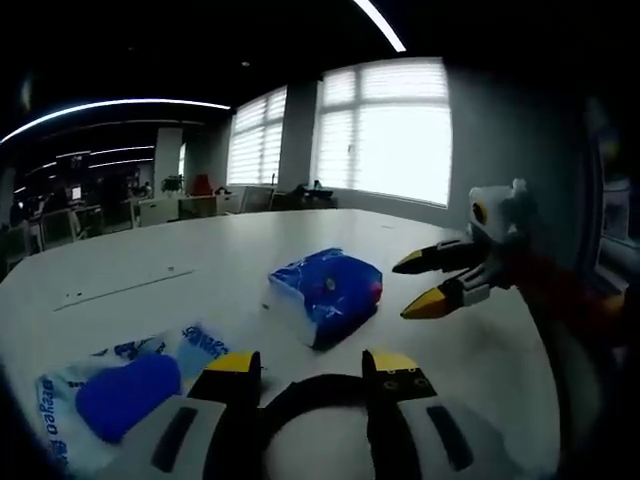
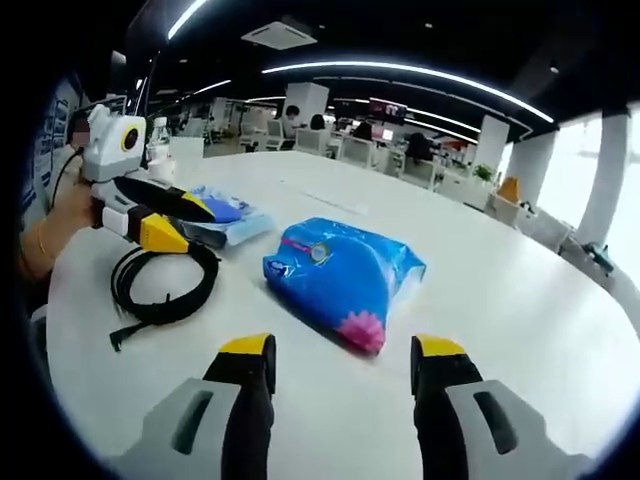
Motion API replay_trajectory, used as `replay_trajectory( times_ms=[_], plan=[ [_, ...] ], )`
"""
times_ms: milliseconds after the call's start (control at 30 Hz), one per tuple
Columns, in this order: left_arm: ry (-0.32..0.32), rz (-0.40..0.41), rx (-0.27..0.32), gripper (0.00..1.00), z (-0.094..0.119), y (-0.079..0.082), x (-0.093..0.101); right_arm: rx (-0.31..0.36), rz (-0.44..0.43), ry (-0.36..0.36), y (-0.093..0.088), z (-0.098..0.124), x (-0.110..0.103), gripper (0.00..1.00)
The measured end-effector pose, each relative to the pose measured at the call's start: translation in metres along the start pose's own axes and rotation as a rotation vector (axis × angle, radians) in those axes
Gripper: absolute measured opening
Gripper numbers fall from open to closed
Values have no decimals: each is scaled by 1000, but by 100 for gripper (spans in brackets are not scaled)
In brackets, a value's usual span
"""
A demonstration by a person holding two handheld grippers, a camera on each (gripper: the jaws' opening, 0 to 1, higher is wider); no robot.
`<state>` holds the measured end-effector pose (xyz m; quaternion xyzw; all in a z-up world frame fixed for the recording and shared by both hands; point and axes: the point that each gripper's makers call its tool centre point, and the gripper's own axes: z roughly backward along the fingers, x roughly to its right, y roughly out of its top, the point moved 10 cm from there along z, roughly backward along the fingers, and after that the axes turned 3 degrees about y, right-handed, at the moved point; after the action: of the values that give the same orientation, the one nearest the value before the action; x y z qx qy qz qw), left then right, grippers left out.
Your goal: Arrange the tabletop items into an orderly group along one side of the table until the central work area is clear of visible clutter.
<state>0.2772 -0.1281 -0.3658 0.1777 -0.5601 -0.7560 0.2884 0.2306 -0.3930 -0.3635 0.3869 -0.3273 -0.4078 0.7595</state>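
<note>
A blue tissue pack (image 1: 325, 292) (image 2: 343, 275) lies in the middle of the white table (image 1: 200, 265) (image 2: 500, 300). A second, paler pack with a blue patch (image 1: 125, 390) (image 2: 225, 218) lies flat nearby. A coiled black cable (image 1: 310, 395) (image 2: 160, 285) rests on the table, right in front of my left gripper (image 1: 312, 366), which is open and empty above it. My right gripper (image 2: 343, 358) (image 1: 418, 284) is open too, hovering just short of the blue tissue pack with nothing between its fingers.
The table is wide and white, with bare surface beyond the packs. A thin seam or strip (image 1: 125, 287) runs across it at the far left. Office desks, chairs and bright windows (image 1: 385, 130) stand behind. A person's hand (image 2: 70, 215) holds the left gripper.
</note>
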Motion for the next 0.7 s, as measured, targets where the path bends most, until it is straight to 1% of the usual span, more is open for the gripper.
replay_trajectory(
  times_ms=[167, 367, 700],
  plan=[
    [-5, -5, -1, 40, -10, 5, 2, 5, -7, 4, 0, -3, 3, 51],
    [-13, -14, -5, 40, -16, 5, 5, 15, -21, 31, 2, -5, 4, 50],
    [-9, -5, -15, 40, -31, 6, 5, 16, 2, 38, 5, -8, 10, 49]
  ],
)
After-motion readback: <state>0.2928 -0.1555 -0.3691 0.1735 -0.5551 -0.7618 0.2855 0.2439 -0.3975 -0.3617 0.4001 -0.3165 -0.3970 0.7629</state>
